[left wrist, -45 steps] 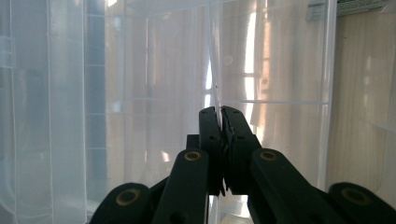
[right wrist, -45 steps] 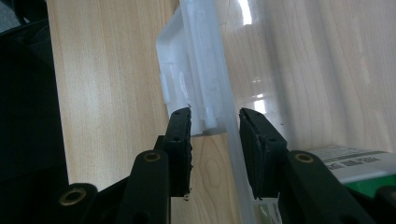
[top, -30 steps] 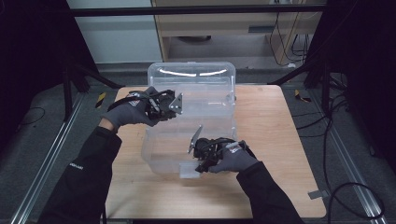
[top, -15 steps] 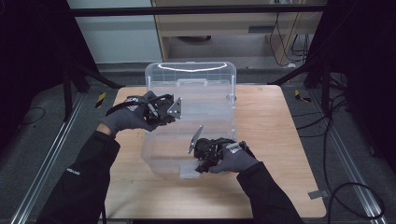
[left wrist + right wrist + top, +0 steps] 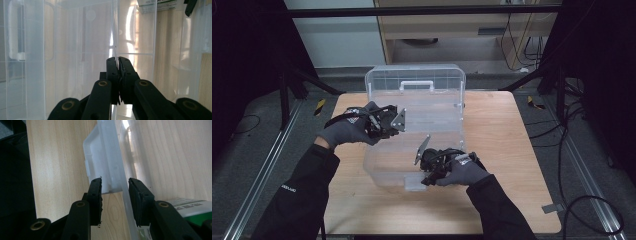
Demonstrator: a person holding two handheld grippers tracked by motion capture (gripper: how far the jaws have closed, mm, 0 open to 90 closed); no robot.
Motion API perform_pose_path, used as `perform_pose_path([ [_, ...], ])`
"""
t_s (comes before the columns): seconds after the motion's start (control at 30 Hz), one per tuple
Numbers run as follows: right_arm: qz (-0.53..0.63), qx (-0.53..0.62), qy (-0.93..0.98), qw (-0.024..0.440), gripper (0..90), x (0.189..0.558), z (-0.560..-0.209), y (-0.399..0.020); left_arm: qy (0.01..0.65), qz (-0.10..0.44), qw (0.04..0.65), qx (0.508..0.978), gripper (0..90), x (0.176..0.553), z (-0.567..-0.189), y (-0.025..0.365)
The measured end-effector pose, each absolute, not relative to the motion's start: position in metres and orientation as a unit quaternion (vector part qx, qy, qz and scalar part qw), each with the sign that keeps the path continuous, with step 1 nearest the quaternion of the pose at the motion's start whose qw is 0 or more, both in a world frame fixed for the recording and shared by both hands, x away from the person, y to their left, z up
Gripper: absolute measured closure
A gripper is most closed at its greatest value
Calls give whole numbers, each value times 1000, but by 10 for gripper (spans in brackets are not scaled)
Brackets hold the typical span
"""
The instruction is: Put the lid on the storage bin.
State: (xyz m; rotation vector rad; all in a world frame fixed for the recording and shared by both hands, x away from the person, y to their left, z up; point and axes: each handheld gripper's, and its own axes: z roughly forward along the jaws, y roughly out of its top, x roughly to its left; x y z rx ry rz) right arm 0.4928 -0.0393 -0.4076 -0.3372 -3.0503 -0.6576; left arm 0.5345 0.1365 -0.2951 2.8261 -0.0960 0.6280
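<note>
Wooden table carries a clear plastic box, which sits at its middle with the near wall toward the person and its lid raised behind, hinged at the far edge and leaning back, the white handle uppermost. Step in hand, as I judge it, is opening the box: the lid is already up and one hand is steadying it while the other holds the body down. Left gripper is at the lid's left edge, and in the left gripper view its jaws are clenched on a thin clear plastic edge, pressed together with the sheet running up between them. Right gripper is at the front wall of the box, and in the right gripper view its jaws stand either side of the front wall beside the latch; the left jaw touches the latch moulding, while a gap shows between the wall and the right jaw, so I cannot tell whether it truly grips. A green-and-white label shows low on the right, behind the plastic. Next move calls for the left hand to carry the lid further back until it rests by itself, keeping the pinch light so the thin edge does not bend, with the right hand bracing the box against sliding on the smooth wood.
</note>
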Motion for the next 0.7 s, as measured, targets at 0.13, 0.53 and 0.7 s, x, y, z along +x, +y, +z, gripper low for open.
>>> perform_pose_path([
  [0.13, -209, -110, -972, -2, 639, 492, -408, -40, -31, 214, 124, 968, 870, 531, -296, 137],
  [0.53, -218, -119, -969, -9, 629, 489, -408, -42, -22, 207, 135, 969, 865, 523, -299, 140],
  [0.7, -217, -123, -968, -18, 627, 486, -407, -41, -24, 205, 137, 969, 865, 520, -301, 140],
])
